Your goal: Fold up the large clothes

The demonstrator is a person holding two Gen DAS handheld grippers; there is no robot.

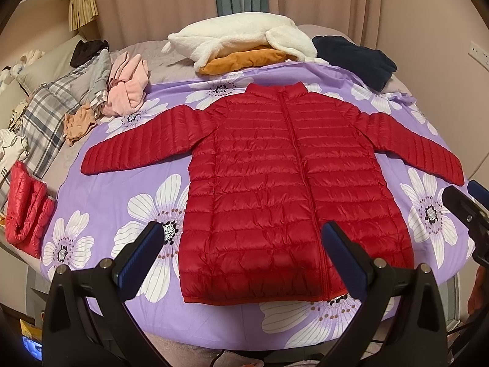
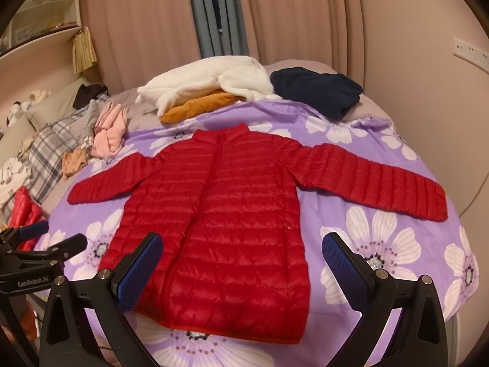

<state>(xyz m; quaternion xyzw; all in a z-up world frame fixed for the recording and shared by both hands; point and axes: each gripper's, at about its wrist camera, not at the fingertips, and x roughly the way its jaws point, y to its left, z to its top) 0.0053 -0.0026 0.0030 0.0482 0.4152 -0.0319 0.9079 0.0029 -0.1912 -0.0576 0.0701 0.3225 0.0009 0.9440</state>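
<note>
**Jacket laid flat, no fold begun**

Left wrist view: red puffer jacket (image 1: 275, 189) lies front-up and zipped on the purple floral sheet (image 1: 122, 189), both sleeves spread wide. Left gripper (image 1: 244, 238) hovers above the hem, jaws apart, holding nothing.

Right wrist view: right gripper (image 2: 241, 250) also hovers near the hem, jaws apart and empty. Best first move, I'd say: pinch one cuff (image 2: 434, 211), carry that sleeve across the chest, keeping the slippery shell flat.

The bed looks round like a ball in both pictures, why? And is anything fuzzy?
Left wrist view: the fisheye lens bends the purple flowered bedsheet into a curve; the red quilted puffer jacket stays sharp under warm, dim light. Right wrist view: same bending, dark corners, softer curtains at the edges.
</note>
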